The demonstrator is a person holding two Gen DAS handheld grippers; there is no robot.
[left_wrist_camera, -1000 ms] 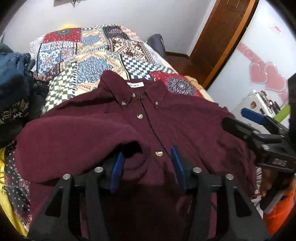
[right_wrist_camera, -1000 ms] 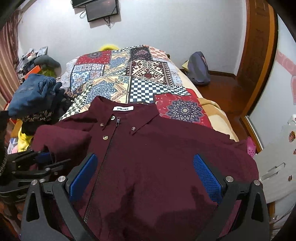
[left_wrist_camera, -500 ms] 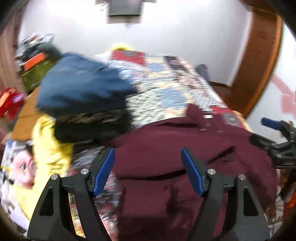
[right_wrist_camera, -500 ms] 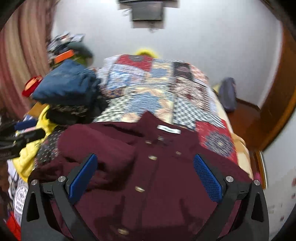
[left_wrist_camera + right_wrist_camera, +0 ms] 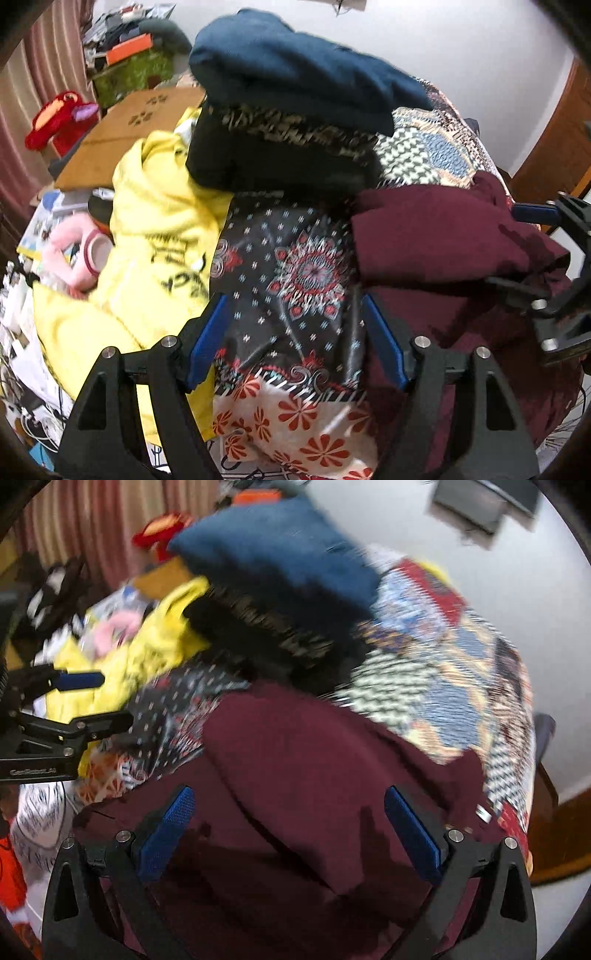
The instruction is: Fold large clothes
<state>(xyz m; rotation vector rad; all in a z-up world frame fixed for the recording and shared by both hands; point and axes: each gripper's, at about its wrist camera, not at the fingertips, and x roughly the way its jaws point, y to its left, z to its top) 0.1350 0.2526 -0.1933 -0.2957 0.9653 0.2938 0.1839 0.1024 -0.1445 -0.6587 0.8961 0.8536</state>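
Observation:
The maroon button shirt (image 5: 295, 775) lies on the bed with one sleeve folded over its front (image 5: 436, 236). My right gripper (image 5: 290, 794) hovers open above the shirt's lower part, nothing between its blue pads; it also shows at the right edge of the left wrist view, right gripper (image 5: 517, 253). My left gripper (image 5: 291, 301) stands open over a black cloth with red and white flower print (image 5: 295, 273), just left of the shirt, and holds nothing. In the blurred right wrist view the left gripper (image 5: 99, 701) is at the far left.
A pile of clothes, a blue garment (image 5: 295, 70) on a black one (image 5: 273, 162), sits just beyond the shirt's left side. A yellow garment (image 5: 155, 229) lies left of it, with cardboard (image 5: 122, 136) and clutter behind. The patchwork bedspread (image 5: 443, 672) stretches to the right.
The left gripper let go of the maroon sleeve fold and opened. Both grippers swung left and rolled, so the clothes pile now fills the far part of each view.

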